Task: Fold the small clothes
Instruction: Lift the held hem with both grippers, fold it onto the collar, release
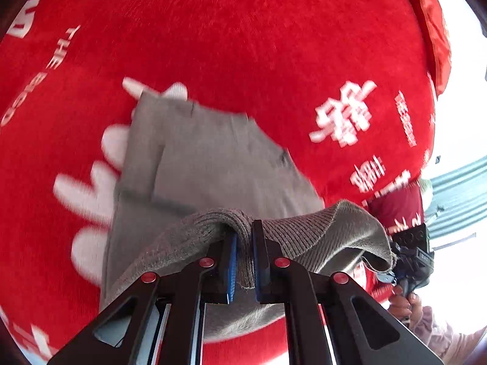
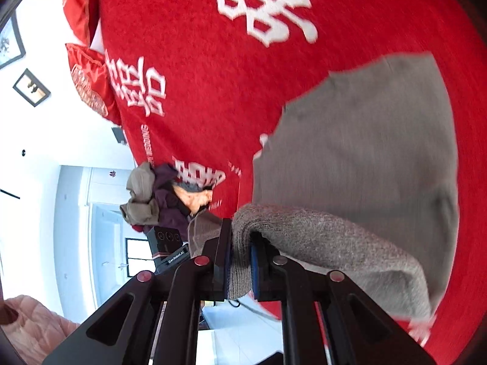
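A grey knitted garment [image 1: 207,158] lies partly spread on a red blanket [image 1: 231,36] with white lettering. Its ribbed hem is lifted off the blanket and doubled over toward the spread part. My left gripper [image 1: 243,237] is shut on that hem, the knit bunched between the blue pads. In the right wrist view the same grey garment [image 2: 365,158] hangs from my right gripper [image 2: 242,249], which is shut on another stretch of the hem. The right gripper [image 1: 411,252] and the hand holding it show at the left view's right edge.
A pile of other clothes [image 2: 158,197], grey, purple and orange, sits at the blanket's [image 2: 197,91] far edge. Red cushions [image 2: 88,85] lie at the head of the bed. White walls with framed pictures [image 2: 30,86] stand beyond. A pink quilted sleeve [image 2: 33,325] is low on the left.
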The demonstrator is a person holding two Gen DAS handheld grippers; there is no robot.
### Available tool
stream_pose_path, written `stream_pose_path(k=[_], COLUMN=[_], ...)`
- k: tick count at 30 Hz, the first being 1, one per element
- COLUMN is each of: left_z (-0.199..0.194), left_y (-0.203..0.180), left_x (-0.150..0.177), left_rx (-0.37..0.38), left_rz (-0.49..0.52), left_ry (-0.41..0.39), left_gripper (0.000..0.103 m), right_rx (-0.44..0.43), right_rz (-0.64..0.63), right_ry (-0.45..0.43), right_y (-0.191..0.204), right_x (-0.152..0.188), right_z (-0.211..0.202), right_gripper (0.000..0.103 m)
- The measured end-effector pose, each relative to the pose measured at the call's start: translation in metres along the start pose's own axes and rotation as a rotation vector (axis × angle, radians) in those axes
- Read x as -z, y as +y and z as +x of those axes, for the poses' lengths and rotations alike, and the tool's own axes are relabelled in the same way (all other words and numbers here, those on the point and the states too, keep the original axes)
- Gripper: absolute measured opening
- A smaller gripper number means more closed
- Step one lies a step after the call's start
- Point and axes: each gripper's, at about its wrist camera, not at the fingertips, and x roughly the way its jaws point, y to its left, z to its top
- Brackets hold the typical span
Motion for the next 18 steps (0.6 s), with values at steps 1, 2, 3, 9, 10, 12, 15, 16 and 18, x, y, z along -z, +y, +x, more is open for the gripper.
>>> stream_pose_path(k=[1,2,3,9,10,12,15,16,18], left_z=[0.006,0.015,0.026,0.084,0.090,0.107,0.119,0.121,0.118], left_y=[0.000,0.001,0.003,0.015,0.016,0.017,0.015,0.014,0.011], left_x=[-0.010,-0.022,-0.035,-0.081,-0.083,-0.091,-0.096,-0.098,-0.101], left_rx=[-0.006,-0.016,-0.029,-0.116,-0.132,-0.188,-0.288,-0.299,-0.322], left_rz=[-0.006,-0.012,-0.018,-0.039,-0.038,-0.032,-0.028,-0.036,-0.040], left_ry=[-0.009,-0.018,-0.025,-0.025,-0.025,-0.018,0.000,0.008,0.012], left_gripper=[0.010,0.010,0.010,0.010,0.010,0.010,0.010,0.010,0.024], right_rx=[0.001,0.005,0.007,0.052,0.065,0.104,0.176,0.202,0.261], right_rz=[0.004,0.016,0.030,0.149,0.166,0.196,0.233,0.238,0.225], right_ry=[-0.005,-0.015,-0.023,-0.056,-0.057,-0.055,-0.043,-0.036,-0.013], right_y=[-0.002,-0.008,-0.013,-0.065,-0.074,-0.089,-0.105,-0.107,-0.103], right_x=[-0.013,-0.031,-0.044,-0.102,-0.107,-0.114,-0.119,-0.121,-0.125], right_z=[0.003,0.007,0.010,0.034,0.038,0.046,0.057,0.059,0.062], right_gripper=[0.011,0.011,0.011,0.011,0.011,0.011,0.015,0.015,0.036])
